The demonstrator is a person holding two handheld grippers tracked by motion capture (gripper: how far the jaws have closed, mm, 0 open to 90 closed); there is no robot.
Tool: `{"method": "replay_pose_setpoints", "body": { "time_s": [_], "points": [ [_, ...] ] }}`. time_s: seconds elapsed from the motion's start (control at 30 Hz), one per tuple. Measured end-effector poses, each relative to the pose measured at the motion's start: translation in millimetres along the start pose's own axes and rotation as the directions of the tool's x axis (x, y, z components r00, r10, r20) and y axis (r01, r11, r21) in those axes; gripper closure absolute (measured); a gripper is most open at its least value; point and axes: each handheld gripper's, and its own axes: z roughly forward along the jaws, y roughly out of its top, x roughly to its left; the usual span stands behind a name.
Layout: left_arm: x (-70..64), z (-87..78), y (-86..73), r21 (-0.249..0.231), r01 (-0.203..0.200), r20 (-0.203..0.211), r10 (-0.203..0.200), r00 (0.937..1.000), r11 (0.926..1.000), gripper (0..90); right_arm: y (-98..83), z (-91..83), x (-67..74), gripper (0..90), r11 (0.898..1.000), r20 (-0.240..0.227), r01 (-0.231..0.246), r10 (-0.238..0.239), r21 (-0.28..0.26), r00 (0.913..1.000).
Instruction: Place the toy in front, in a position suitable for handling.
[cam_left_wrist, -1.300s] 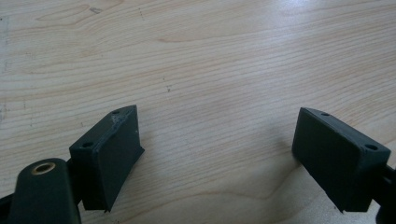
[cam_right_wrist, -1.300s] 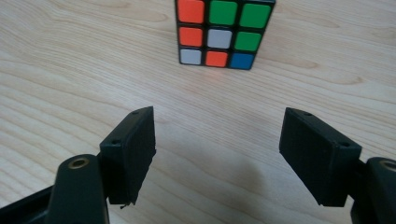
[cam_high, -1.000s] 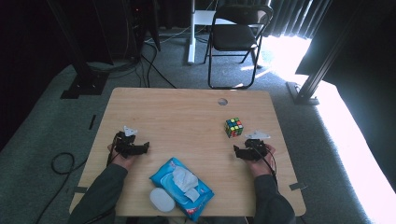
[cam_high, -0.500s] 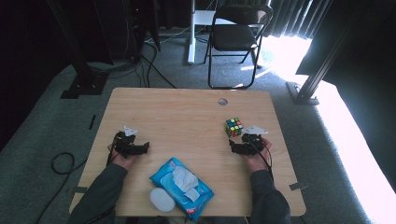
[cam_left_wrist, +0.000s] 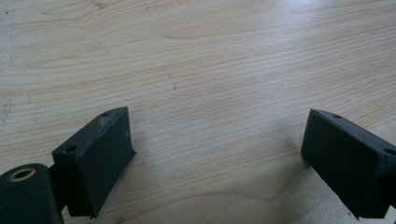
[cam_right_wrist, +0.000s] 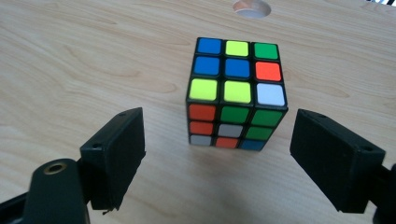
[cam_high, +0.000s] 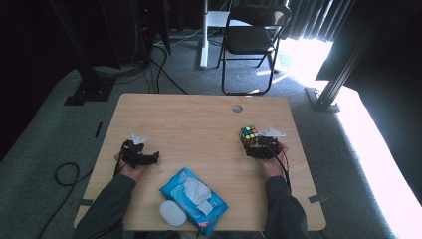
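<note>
A scrambled colour cube (cam_high: 248,134) stands on the wooden table (cam_high: 199,119) at the right. My right gripper (cam_high: 254,146) lies just behind it, pointing at it. In the right gripper view the cube (cam_right_wrist: 236,93) sits just ahead of the gripper (cam_right_wrist: 219,123), in the gap between the two jaws, and the pads stay clear of its sides. These jaws have just been opening. My left gripper (cam_high: 153,158) rests at the table's left. Its jaws (cam_left_wrist: 218,119) have just been opening too and stand wide over bare wood with nothing between them.
A blue pack of wet wipes (cam_high: 194,199) lies near the front edge between my forearms, with a white oval object (cam_high: 172,212) beside it. A round cable hole (cam_high: 237,108) sits near the far edge. A folding chair (cam_high: 251,40) stands beyond the table.
My right hand has moved forward and slightly left, up to the cube. The left hand has stayed where it was.
</note>
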Motion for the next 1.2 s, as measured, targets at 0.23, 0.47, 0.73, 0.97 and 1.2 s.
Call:
{"method": "replay_pose_setpoints", "body": {
  "time_s": [0.23, 0.47, 0.73, 0.97, 1.2],
  "points": [
    [0.2, -0.1, 0.1, 0.001, -0.003, 0.001, 0.003, 1.0, 1.0, 9.0, 7.0, 12.9, -5.6, 18.6, 0.999, -0.005, -0.038, 0.038, 0.007, 0.9993],
    [0.2, 0.2, 0.1, 0.0, -0.004, 0.002, 0.004, 1.0, 1.0, 9.1, 12.0, 29.5, -7.8, 18.9, 0.997, 0.018, -0.056, 0.055, 0.046, 0.9983],
    [0.7, 0.1, 0.1, 0.0, -0.009, 0.006, 0.009, 0.9999, 1.0, 9.1, 11.2, 39.2, -14.9, 24.5, 0.992, 0.001, -0.1, 0.1, 0.073, 0.995],
    [0.7, 0.1, -0.1, -0.001, -0.02, 0.02, 0.02, 0.9996, 0.9998, 9.1, 12.4, 40.6, -15.5, 31.3, 0.993, -0.027, -0.092, 0.094, 0.08, 0.9952],
    [0.7, 0.0, -0.1, -0.001, -0.02, 0.02, 0.02, 0.9996, 0.9998, 9.1, 14.6, 37.5, -13.4, 34.0, 0.997, -0.008, -0.034, 0.034, 0.075, 0.9994]
  ]
}}
